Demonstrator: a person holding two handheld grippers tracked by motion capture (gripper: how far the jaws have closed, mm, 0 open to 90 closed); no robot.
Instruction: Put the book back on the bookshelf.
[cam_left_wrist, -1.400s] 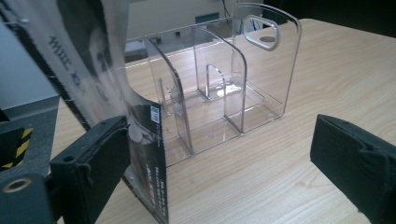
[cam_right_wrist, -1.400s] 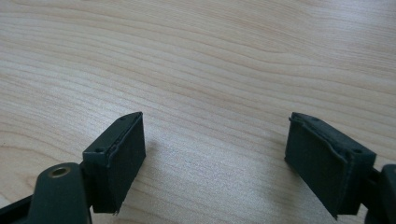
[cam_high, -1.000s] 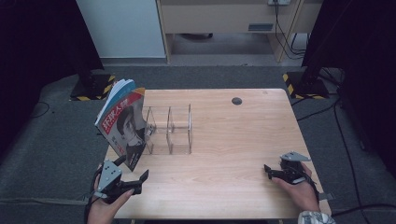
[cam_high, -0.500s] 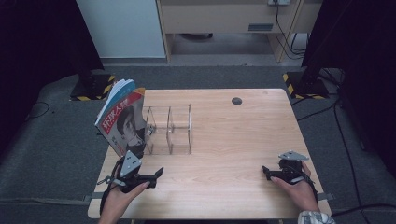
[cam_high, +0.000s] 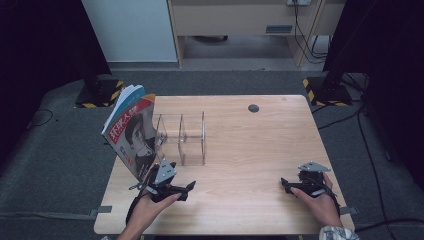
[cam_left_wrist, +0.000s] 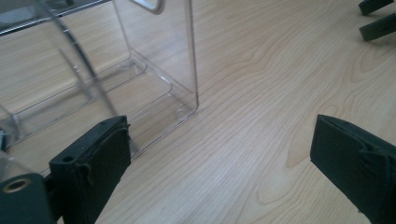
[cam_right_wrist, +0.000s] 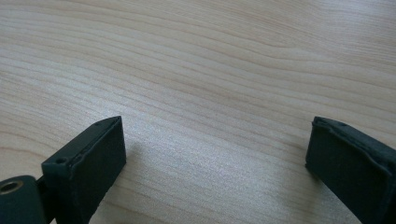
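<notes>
the left gripper view catches the clear acrylic divider rack's (cam_left_wrist: 154, 79) corner just beyond the empty, wide-spread left claw (cam_left_wrist: 224, 154); the high view adds a red-covered magazine (cam_high: 134, 131) leaning at the worktop's (cam_high: 250, 150) left edge.

The left tool (cam_high: 187, 188), black with a grey three-cornered plate on top, has moved right along the near edge of the pale wooden counter (cam_high: 240, 150), from its near-left corner to just in front of the clear acrylic divider rack (cam_high: 182, 137). The right tool's (cam_high: 283, 183) jaws have just been opening, nothing between them.

White Chinese title on magazine (cam_high: 131, 134)
</notes>
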